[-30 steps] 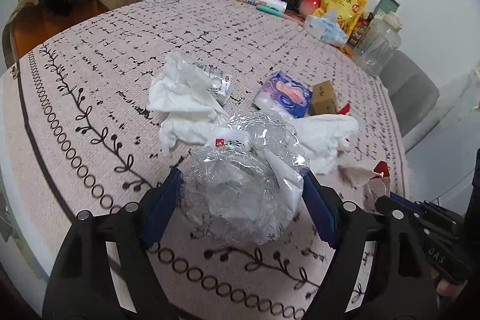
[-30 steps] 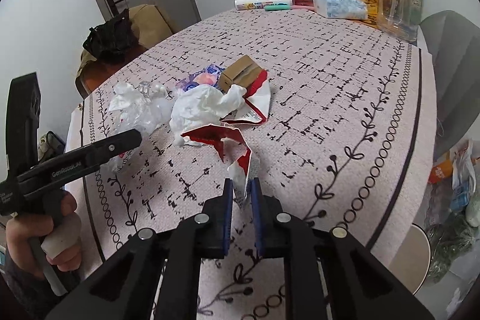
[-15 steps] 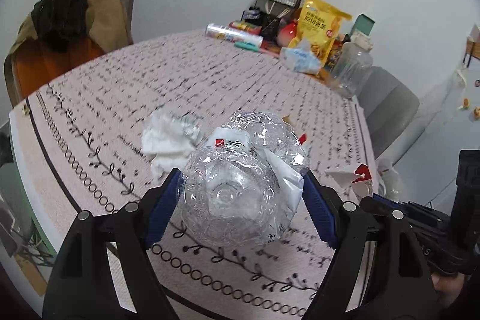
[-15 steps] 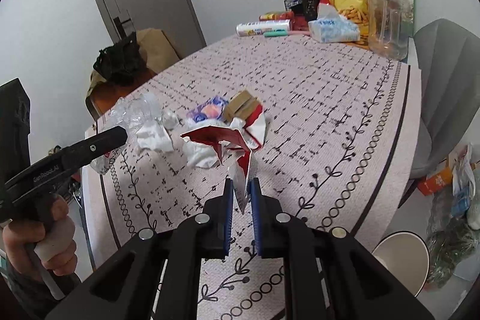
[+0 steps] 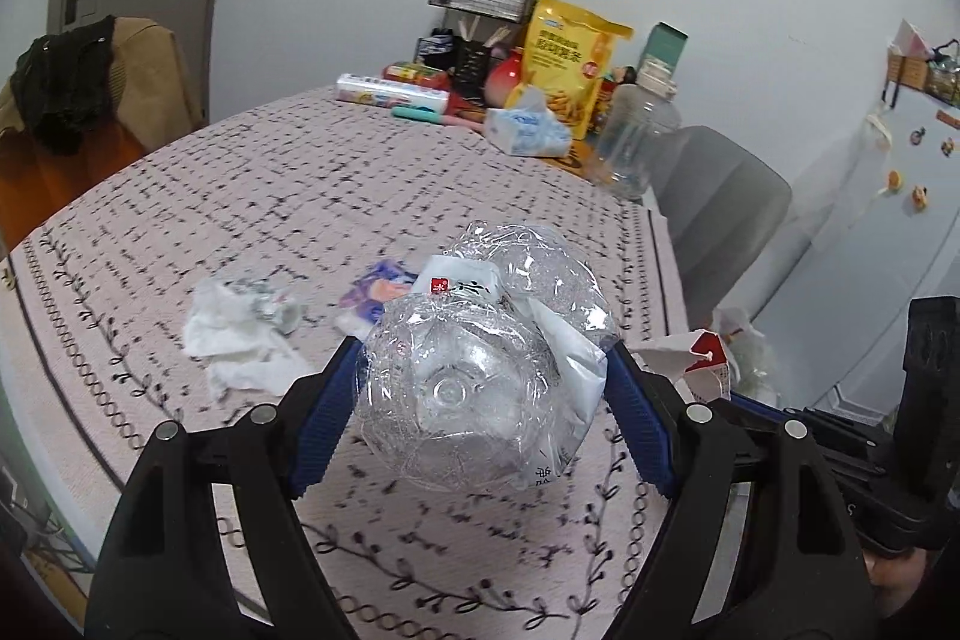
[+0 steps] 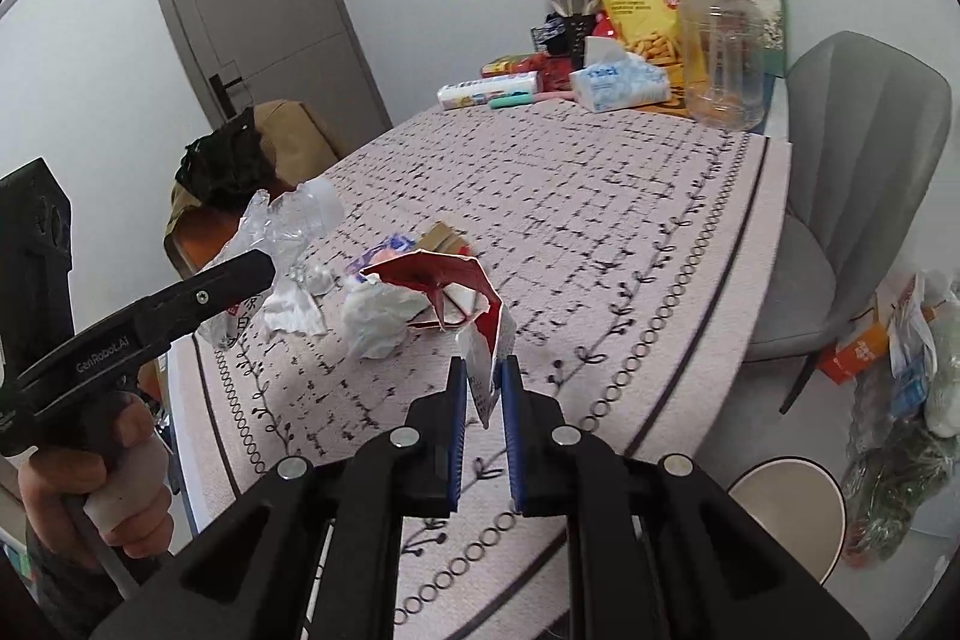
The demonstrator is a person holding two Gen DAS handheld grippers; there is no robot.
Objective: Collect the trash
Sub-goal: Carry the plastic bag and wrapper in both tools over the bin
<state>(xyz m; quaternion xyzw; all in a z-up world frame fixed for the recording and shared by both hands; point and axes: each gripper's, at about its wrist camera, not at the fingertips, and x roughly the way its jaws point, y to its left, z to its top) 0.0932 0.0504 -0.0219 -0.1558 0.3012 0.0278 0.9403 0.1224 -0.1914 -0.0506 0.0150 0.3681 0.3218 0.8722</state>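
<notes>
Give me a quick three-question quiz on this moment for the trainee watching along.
1. True or false: the left tongs grip a crushed clear plastic bottle.
2. What do the right tongs pinch: A) tissue, B) red and white carton, C) snack bag?
3. Name one piece of trash left on the tablecloth.

Key: 1 true. 2 B. 3 the crumpled white tissue.

Even, soft indoor light; fisheye bends the edges, and the tablecloth (image 5: 252,196) seems slightly motion-blurred.
</notes>
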